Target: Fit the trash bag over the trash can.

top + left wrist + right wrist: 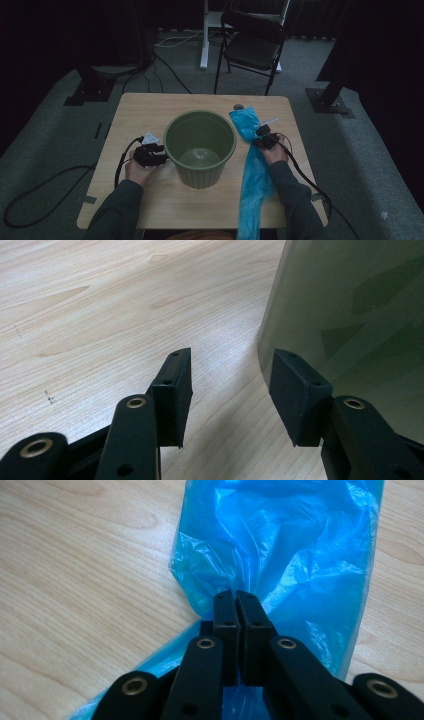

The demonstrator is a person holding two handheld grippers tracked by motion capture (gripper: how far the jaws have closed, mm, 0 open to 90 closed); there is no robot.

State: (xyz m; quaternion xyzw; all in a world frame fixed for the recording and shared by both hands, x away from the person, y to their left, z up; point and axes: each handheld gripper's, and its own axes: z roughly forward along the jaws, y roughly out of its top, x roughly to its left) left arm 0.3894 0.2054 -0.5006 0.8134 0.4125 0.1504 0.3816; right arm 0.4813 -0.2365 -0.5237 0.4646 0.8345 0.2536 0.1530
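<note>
Progress is early: I have the right gripper [235, 596] pinched on the blue bag [280, 545], which lies flat just right of the green bin [200, 150], its long axis running near-to-far beside it. Lining remains. My left gripper [230, 390], jaws spread, flanks the bin's left wall.

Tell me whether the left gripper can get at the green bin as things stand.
Probably yes: the left gripper sits open right beside the green bin, one jaw near its wall, only bare table around.
</note>
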